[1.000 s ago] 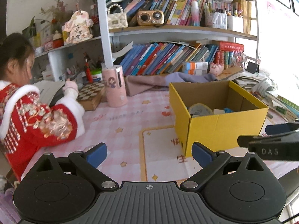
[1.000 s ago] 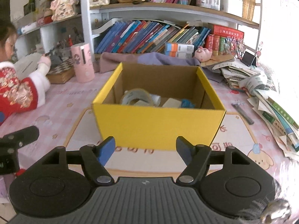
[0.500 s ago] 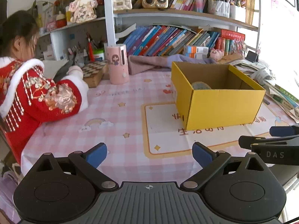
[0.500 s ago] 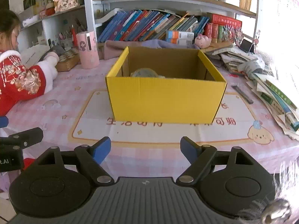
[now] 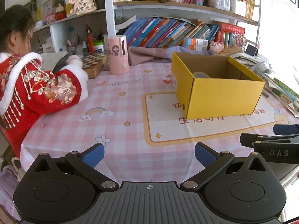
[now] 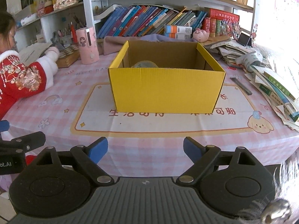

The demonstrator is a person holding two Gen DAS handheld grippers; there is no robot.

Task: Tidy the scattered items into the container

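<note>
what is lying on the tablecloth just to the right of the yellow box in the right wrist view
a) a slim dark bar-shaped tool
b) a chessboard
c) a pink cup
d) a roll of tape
a: the slim dark bar-shaped tool lies flat on the tablecloth right of the yellow box, between it and the pile of papers.

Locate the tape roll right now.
Inside the yellow box, at its back-left, only the tape roll's top showing over the front wall in the right wrist view; the pink canister stands further left.
</note>
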